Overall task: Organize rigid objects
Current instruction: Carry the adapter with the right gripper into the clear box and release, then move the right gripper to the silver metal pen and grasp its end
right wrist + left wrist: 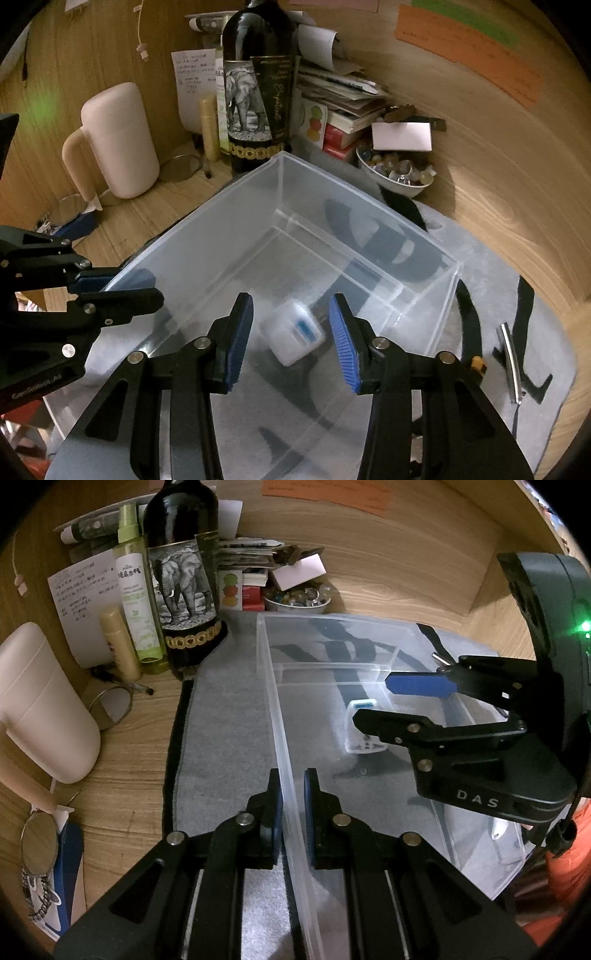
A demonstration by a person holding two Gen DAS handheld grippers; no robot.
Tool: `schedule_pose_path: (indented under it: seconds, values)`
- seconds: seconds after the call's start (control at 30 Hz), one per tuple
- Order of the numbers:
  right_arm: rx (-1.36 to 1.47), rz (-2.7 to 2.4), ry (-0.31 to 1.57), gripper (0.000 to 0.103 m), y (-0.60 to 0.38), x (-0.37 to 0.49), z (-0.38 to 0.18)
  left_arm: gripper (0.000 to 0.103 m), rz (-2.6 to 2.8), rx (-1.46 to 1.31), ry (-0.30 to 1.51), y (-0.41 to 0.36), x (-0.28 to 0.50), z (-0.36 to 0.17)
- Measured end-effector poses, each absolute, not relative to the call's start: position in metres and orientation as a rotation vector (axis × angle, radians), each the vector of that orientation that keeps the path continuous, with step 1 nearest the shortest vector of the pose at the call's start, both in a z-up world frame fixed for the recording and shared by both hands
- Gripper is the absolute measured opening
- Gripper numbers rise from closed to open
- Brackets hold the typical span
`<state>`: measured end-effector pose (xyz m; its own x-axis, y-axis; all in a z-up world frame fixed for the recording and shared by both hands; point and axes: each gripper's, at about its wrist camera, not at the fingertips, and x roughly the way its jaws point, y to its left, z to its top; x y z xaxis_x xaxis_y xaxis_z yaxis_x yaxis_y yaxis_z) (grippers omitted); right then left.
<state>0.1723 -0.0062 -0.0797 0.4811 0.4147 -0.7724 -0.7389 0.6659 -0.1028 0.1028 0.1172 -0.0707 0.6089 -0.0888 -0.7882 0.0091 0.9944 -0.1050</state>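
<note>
A clear plastic storage bin [280,716] [207,206] sits on a grey mat. My left gripper [293,805] [122,286] is shut on the bin's left wall, one finger inside and one outside. My right gripper [291,332] [373,698] is open and empty above the bin. A small white box with a blue label [293,332] [364,725] is inside the bin, below and between the right fingers; it looks blurred. A silver hair clip [509,365] lies on the mat to the right of the bin.
A dark bottle with an elephant label [183,572] [255,96], a green spray bottle [136,590], a pink mug [114,140] and a bowl of small trinkets [399,170] stand behind the bin. Stacked papers [343,96] lean at the back. Black straps [524,314] lie on the mat.
</note>
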Motion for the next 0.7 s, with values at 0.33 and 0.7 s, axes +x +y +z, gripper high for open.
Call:
schedule_pose_path:
  seconds: [0.33, 0.7]
  values:
    - [-0.430, 0.725, 0.735, 0.059, -0.023, 0.170, -0.064, 0.009, -0.048, -0.094, 0.917, 0.117, 0.103, -0.070]
    - [-0.357, 0.638, 0.632, 0.066, -0.078, 0.173, -0.027, 0.009, -0.029, -0.084, 0.920, 0.116, 0.104, -0.070]
